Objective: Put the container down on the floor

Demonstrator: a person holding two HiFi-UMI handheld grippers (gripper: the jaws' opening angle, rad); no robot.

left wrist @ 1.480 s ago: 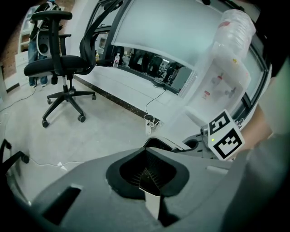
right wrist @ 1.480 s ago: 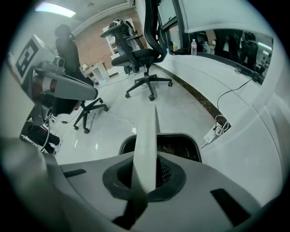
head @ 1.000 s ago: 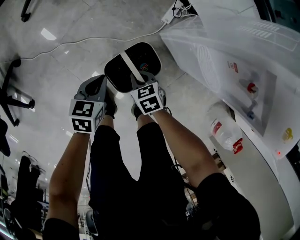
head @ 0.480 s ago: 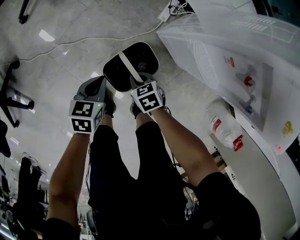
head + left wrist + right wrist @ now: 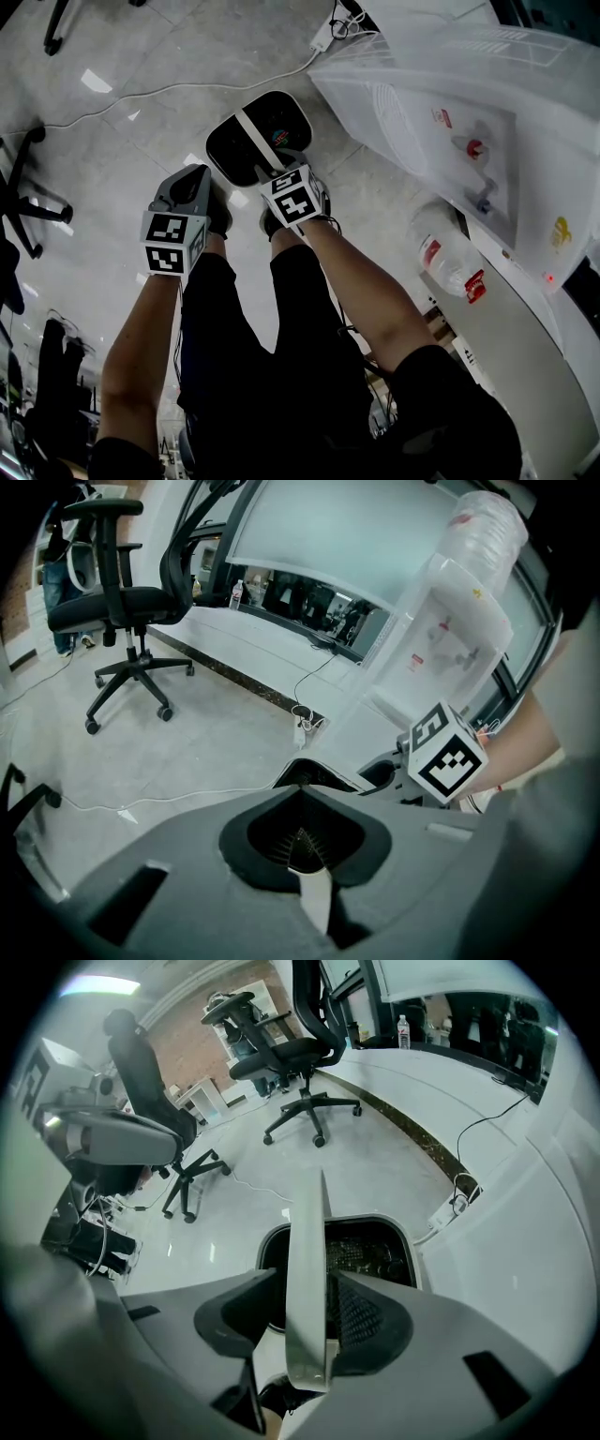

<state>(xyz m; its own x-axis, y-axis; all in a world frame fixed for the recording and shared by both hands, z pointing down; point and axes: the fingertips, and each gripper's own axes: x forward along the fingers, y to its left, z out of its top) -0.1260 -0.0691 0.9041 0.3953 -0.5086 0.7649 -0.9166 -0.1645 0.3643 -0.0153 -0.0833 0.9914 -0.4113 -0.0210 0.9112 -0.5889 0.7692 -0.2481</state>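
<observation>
Grey glossy tile floor point(image 5: 112, 141), white cable point(image 5: 169, 89) trailing across it. Office chair point(image 5: 117, 602) far left, plastic-wrapped water dispenser point(image 5: 450, 122) right. Container point(image 5: 234, 155) sits on the floor just ahead of both grippers. Right gripper point(image 5: 307, 1288): jaws opening, upright white handle point(image 5: 307, 1232) between them. Left gripper point(image 5: 300, 841): jaws pressed together, empty.
</observation>
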